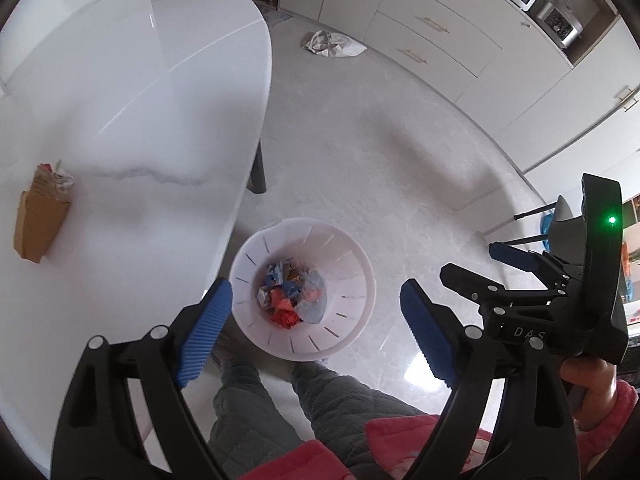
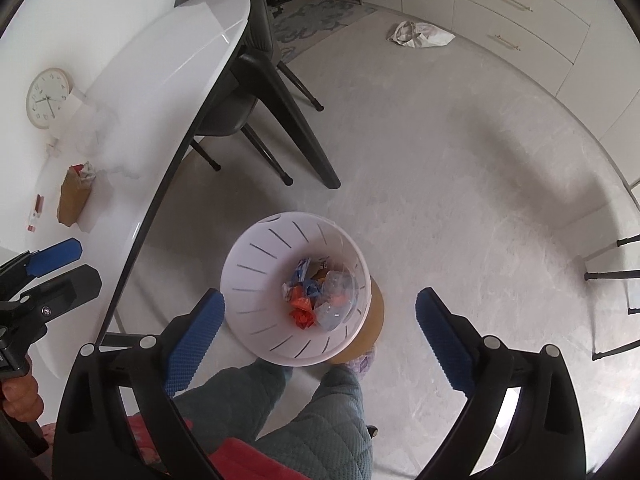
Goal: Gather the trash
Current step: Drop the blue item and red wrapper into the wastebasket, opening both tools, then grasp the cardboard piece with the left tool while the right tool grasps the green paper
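Note:
A white slotted waste bin (image 1: 356,280) (image 2: 256,276) stands on the floor beside the table. Inside it lies crumpled trash (image 1: 292,296) (image 2: 320,296): red and blue wrappers and clear plastic. My left gripper (image 1: 316,292) hangs above the bin, open, with nothing between its blue pads. My right gripper (image 2: 320,300) is also above the bin, open and empty. Each shows at the edge of the other's view: the right gripper (image 1: 480,264), the left gripper (image 2: 76,264). A brown paper bag (image 1: 38,220) (image 2: 74,196) with crumpled paper at its mouth lies on the white table (image 1: 140,100).
A small red-and-white packet (image 2: 35,214) and a round clock (image 2: 48,98) lie on the table. A dark chair (image 2: 248,92) stands under the table's far end. A white cloth bag (image 1: 332,44) lies on the floor near the cabinets. The person's legs (image 1: 280,408) stand just behind the bin.

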`<state>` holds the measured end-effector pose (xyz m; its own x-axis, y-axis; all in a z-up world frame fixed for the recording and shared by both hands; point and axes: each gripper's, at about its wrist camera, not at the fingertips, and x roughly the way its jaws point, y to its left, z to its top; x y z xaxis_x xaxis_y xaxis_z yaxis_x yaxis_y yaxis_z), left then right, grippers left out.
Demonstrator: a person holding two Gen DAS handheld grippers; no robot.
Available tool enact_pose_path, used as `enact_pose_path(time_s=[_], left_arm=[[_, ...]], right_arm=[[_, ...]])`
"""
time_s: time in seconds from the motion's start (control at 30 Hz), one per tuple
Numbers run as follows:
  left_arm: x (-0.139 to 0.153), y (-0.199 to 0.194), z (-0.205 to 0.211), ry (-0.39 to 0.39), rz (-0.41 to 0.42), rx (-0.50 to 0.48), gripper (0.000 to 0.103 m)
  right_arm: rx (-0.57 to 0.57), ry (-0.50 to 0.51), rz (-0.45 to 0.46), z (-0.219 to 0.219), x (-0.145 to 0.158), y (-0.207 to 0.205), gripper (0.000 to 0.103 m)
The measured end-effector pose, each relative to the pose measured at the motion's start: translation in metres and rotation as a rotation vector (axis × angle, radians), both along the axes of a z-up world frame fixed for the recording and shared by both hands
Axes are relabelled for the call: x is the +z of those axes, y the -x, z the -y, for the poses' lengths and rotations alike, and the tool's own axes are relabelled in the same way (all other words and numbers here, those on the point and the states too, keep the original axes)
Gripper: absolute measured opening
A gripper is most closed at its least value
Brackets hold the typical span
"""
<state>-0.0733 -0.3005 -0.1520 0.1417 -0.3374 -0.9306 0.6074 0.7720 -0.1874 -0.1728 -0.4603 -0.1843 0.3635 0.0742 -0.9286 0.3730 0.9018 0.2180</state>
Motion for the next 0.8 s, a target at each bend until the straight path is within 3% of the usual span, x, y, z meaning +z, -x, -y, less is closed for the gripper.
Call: enact_pose_path(time_s=[0.17, 0.33, 0.57, 0.7, 0.8], left_arm=[[0.007, -0.009, -0.011, 0.004, 0.020, 0.040, 0.082], [0.022, -0.028, -0.037, -0.012, 0.099, 0.119, 0.082], [0.026, -0.086, -0.108, -0.097, 0.212, 0.288, 0.082], [0.013, -0.119, -0.144, -0.193, 0.329, 0.281, 0.090], [-0.001, -0.138, -0.162, -0.197, 0.332, 0.238, 0.090]], right_arm=[[0.010, 0.003, 0.014, -0.005, 0.007, -0.007, 0.096], [0.030, 0.008, 0.044, -0.017, 0.023, -0.020, 0.096], [0.058, 0.010, 0.089, -0.045, 0.042, -0.046, 0.096], [0.077, 0.007, 0.096, -0.069, 0.048, -0.064, 0.096], [0.096, 0.010, 0.093, -0.087, 0.049, -0.075, 0.096]])
